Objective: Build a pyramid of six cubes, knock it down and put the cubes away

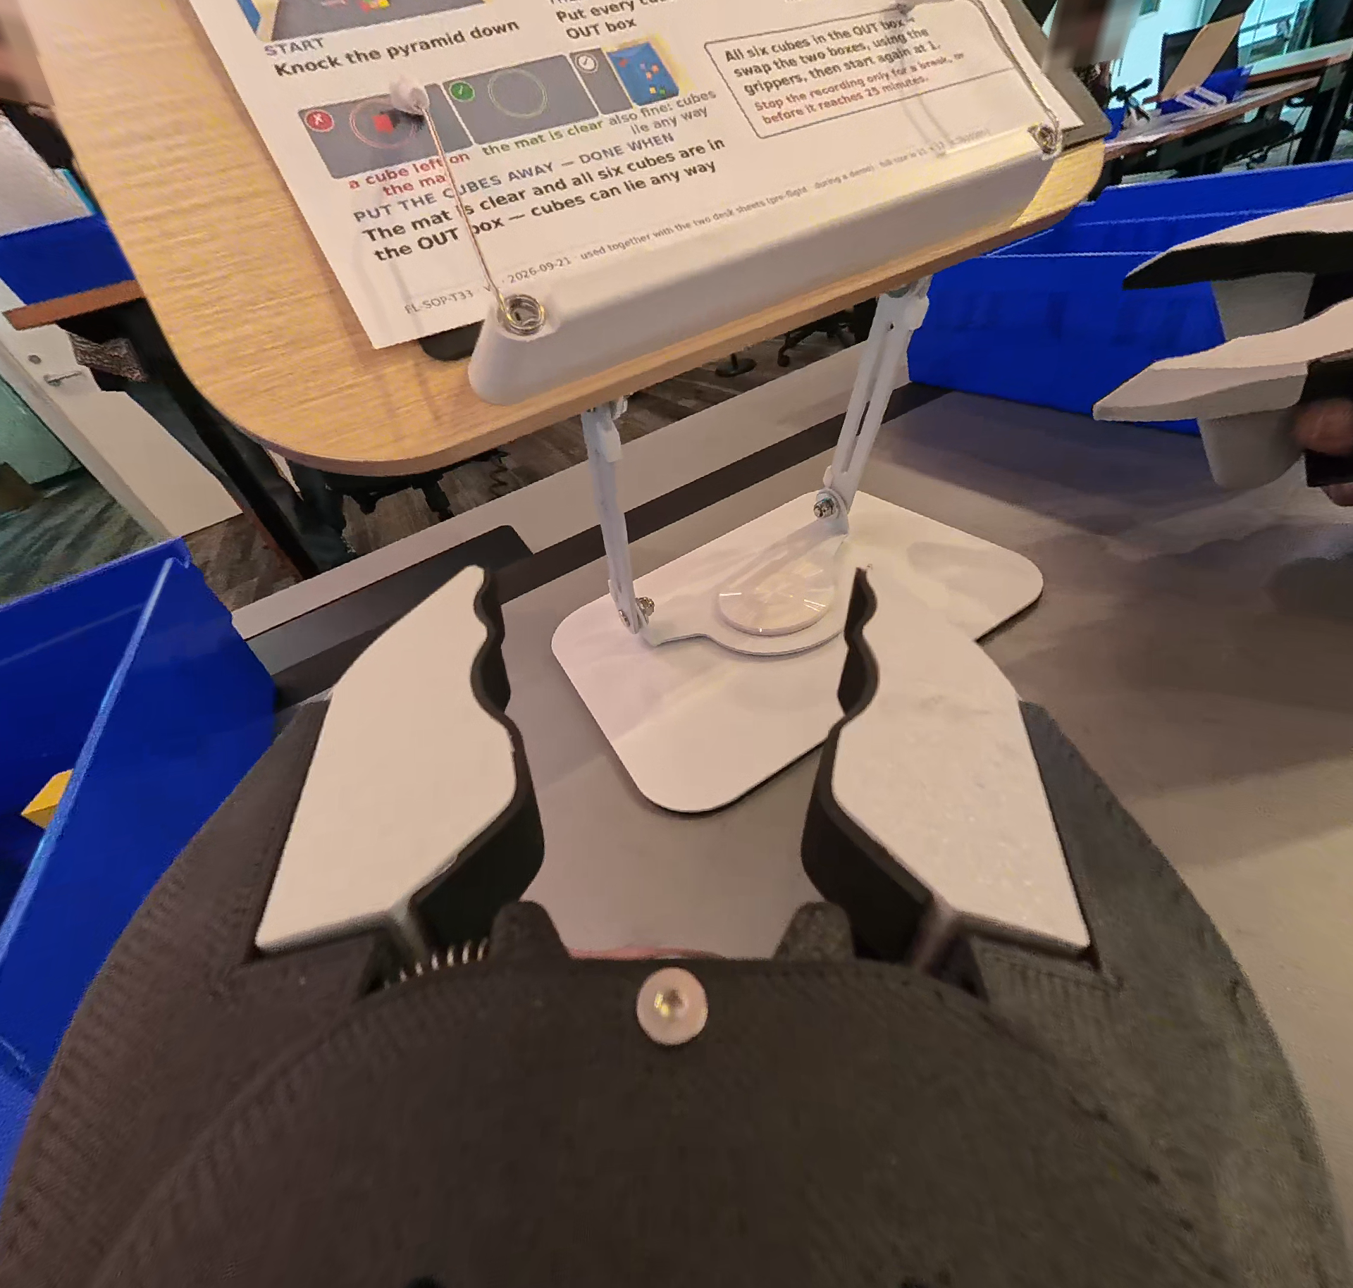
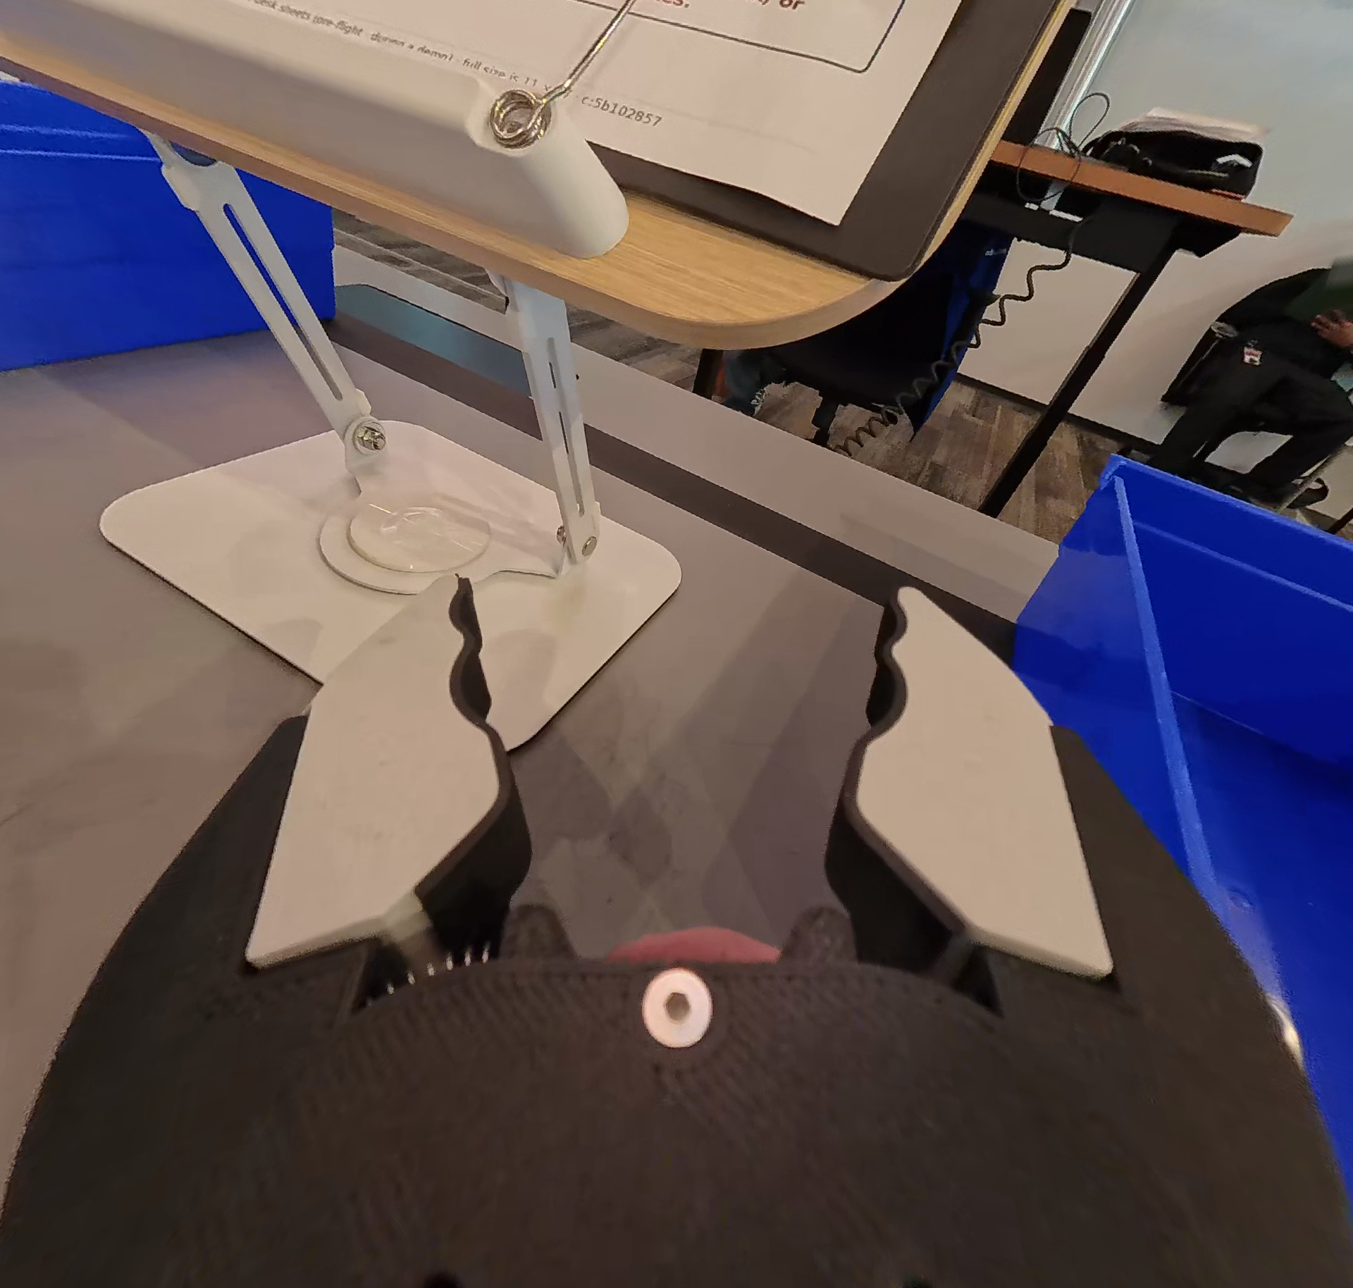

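My left gripper [image 1: 673, 587] is open and empty above the grey mat [image 1: 1098, 740], pointing at the base of a document stand. A yellow cube [image 1: 47, 799] shows inside the blue box [image 1: 124, 704] at the left edge. My right gripper [image 2: 677, 598] is open and empty above the mat [image 2: 146, 740], next to the stand's base. It also shows in the left wrist view [image 1: 1120, 345] at the right edge, open. A second blue box [image 2: 1208, 667] lies right of the right gripper; what it holds is hidden. No cube shows on the mat.
A white document stand [image 1: 732, 704] with a wooden board [image 1: 220, 228] and an instruction sheet [image 1: 586, 118] stands at the mat's far side; its base [image 2: 220, 521] shows in the right wrist view too. A blue bin [image 1: 1061, 316] stands behind. Tables and a seated person [image 2: 1259, 374] are beyond.
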The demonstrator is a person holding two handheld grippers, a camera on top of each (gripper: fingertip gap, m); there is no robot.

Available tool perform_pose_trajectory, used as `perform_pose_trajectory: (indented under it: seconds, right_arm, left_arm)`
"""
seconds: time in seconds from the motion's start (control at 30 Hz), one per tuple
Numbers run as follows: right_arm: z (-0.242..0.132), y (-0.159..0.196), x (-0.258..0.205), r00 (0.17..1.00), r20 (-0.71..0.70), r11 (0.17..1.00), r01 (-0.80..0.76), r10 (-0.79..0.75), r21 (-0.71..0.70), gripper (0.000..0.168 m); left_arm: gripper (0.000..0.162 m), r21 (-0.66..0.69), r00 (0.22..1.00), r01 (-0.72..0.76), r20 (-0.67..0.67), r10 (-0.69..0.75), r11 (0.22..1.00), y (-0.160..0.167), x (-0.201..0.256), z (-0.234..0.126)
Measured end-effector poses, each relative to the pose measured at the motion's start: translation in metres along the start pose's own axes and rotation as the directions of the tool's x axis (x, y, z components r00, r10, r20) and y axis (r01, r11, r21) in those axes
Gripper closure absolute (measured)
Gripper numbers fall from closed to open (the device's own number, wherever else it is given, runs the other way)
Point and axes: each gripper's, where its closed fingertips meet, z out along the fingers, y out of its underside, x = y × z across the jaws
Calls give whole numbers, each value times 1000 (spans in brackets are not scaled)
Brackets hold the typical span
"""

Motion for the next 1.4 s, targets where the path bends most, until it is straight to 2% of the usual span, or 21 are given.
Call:
perform_pose_trajectory:
  seconds: [0.3,0.47,1.4]
  right_arm:
    - [1,1,-8,999,34,1000,3,-3,-5,65]
    - [2,3,-8,999,50,1000,-19,20,-11,66]
    - [7,8,-10,997,74,999,-7,10,-32,67]
  left_arm:
    - [81,21,999,-53,11,53,998,-10,-2,-4]
    - [84,9,999,-35,18,35,999,-7,-8,-4]
    - [72,-86,998,46,-36,-49,995,17,-8,4]
